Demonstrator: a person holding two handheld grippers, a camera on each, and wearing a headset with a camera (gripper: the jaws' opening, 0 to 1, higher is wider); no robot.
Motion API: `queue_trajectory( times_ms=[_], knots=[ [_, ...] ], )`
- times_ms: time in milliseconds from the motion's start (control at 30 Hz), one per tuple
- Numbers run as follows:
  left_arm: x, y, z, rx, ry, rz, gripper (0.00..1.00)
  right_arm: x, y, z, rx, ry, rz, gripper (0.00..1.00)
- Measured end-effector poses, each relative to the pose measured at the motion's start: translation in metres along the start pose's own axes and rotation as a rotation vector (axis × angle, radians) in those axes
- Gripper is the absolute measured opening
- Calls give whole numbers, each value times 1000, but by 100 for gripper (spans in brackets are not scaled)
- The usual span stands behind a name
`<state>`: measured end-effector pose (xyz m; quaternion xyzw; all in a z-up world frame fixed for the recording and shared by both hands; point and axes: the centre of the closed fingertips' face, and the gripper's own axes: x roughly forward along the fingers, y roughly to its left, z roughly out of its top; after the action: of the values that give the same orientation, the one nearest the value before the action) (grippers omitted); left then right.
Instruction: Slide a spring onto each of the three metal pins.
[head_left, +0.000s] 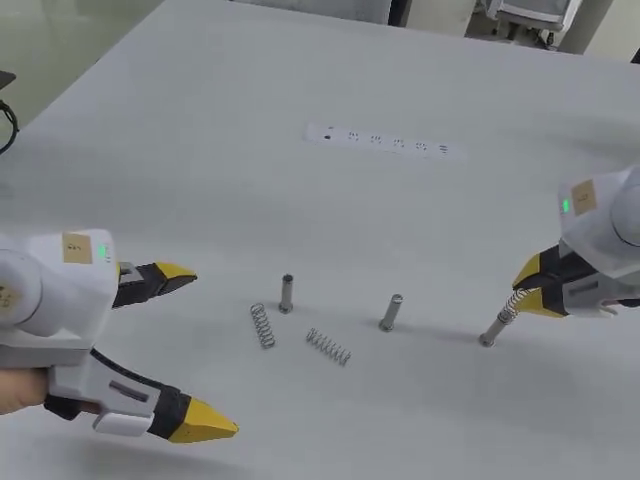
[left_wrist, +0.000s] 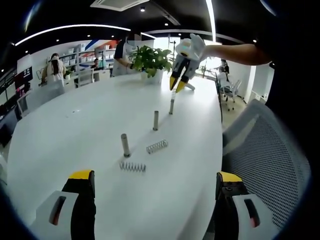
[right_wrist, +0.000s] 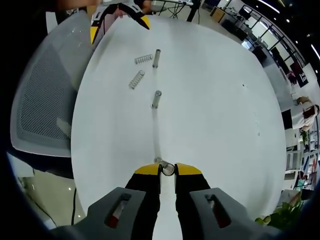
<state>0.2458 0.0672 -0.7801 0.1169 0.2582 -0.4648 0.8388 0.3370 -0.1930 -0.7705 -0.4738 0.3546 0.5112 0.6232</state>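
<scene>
A spring (head_left: 514, 300) is pinched between the nearly closed jaws of the right gripper (head_left: 526, 288), and its lower end meets the top of the rightmost pin (head_left: 493, 331); whether it has slipped over the pin cannot be told. In the right gripper view the coil's end (right_wrist: 168, 169) sits between the yellow tips, directly above that pin's head (right_wrist: 158, 161). The middle pin (head_left: 391, 311) and the leftmost pin (head_left: 287, 293) stand upright and bare on the white table (head_left: 200, 150), the 3 pins in a row and well apart. 2 springs lie flat on the table: the first loose spring (head_left: 262, 325) just beside the leftmost pin, the second loose spring (head_left: 328, 346) between that pin and the middle one. The left gripper (head_left: 205, 350) hangs above the table near the leftmost pin, its jaws spread wide and holding nothing. A power strip (head_left: 380, 140) lies farther back on the table.
</scene>
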Motion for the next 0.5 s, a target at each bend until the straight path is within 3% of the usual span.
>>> queue_trajectory(
  times_ms=[500],
  knots=[
    [-2,1,-1,-4,-2,8,98,16,3,-5,11,4,21,8]
  ],
)
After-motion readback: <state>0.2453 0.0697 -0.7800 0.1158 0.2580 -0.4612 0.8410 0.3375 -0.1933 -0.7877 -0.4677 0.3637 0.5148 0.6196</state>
